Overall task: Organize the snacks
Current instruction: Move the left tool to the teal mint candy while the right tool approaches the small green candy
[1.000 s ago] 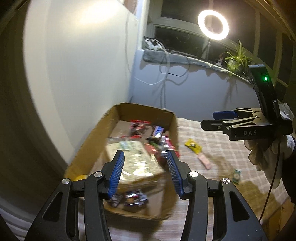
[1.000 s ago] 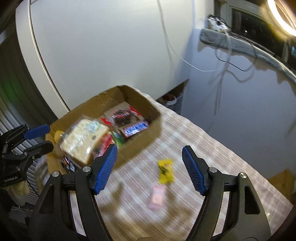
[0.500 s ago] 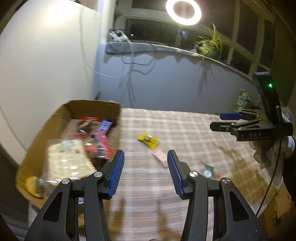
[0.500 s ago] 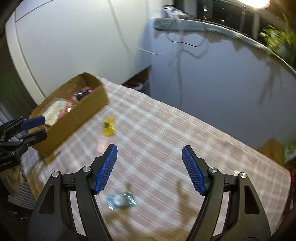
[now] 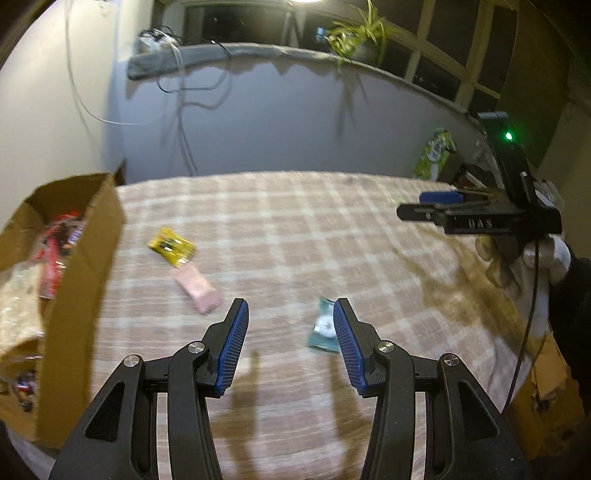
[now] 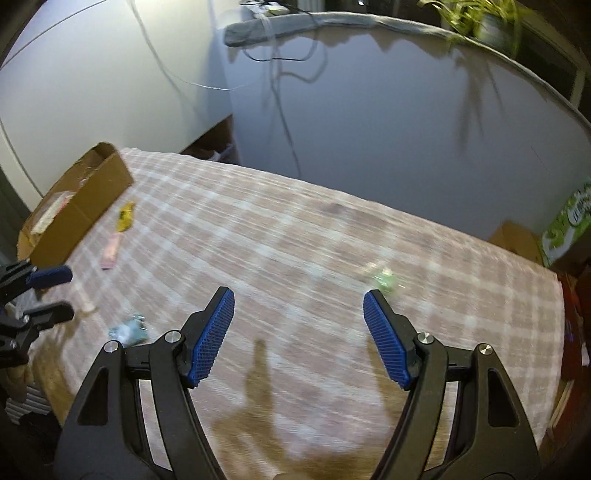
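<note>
On the checked cloth [image 5: 295, 229] that covers the table, four loose snacks lie apart from one another. At the far left stands an open box [image 5: 79, 258] with packets inside it, among them a red wrapper [image 5: 55, 254] and a large pale bag [image 5: 16, 306]; the blur hides the rest. Just right of the box lies a yellow packet [image 5: 171, 246], and touching its near end or just short of it, a pink packet [image 5: 198, 289]. Nearer and to the right lies a teal packet [image 5: 323, 328], partly behind the right finger of the left tongs [image 5: 290, 347]. These tongs hang above the cloth with their jaws well apart and nothing between them. The teal packet sits beside the right finger, not within the gap.

In the right wrist view, the right tongs [image 6: 298, 338] also hang over the cloth, jaws spread wider, holding nothing. A small green packet [image 6: 384, 278] lies just beyond the tip of their right finger, blurred. The teal packet [image 6: 127, 330] shows at the near left, the pink [image 6: 110, 251] and yellow [image 6: 125, 217] ones farther left near the box [image 6: 79, 206].

A green carton [image 5: 434, 155] stands past the far right edge of the table, and a plant [image 5: 356, 35] sits on the sill by the window.
</note>
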A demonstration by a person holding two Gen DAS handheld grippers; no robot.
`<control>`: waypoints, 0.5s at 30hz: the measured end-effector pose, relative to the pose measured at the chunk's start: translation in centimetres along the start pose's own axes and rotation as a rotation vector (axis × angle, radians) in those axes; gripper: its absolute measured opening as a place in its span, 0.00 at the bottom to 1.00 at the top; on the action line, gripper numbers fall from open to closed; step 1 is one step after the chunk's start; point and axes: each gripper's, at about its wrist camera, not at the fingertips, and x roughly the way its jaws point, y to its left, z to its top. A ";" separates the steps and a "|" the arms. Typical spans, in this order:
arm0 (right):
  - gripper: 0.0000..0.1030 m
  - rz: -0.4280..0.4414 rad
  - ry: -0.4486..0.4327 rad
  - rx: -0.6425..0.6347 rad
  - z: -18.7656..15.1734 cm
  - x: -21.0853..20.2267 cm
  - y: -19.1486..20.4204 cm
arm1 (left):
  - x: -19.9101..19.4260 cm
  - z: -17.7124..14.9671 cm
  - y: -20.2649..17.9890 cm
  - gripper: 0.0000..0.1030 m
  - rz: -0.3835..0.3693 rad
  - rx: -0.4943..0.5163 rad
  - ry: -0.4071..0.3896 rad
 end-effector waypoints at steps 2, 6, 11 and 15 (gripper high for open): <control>0.73 -0.012 0.002 0.016 -0.3 0.3 -1.3 | 0.6 -0.1 -0.5 0.43 -0.009 0.003 0.020; 0.73 -0.035 0.005 0.032 -0.3 1.1 -3.4 | 1.8 -0.4 -1.0 0.39 -0.021 0.010 0.056; 0.64 -0.038 0.016 0.018 0.1 2.3 -4.1 | 3.0 -0.5 -1.6 0.39 -0.033 0.020 0.094; 0.62 -0.044 0.026 0.000 0.6 3.7 -4.3 | 3.9 -0.5 -2.0 0.39 -0.032 0.041 0.118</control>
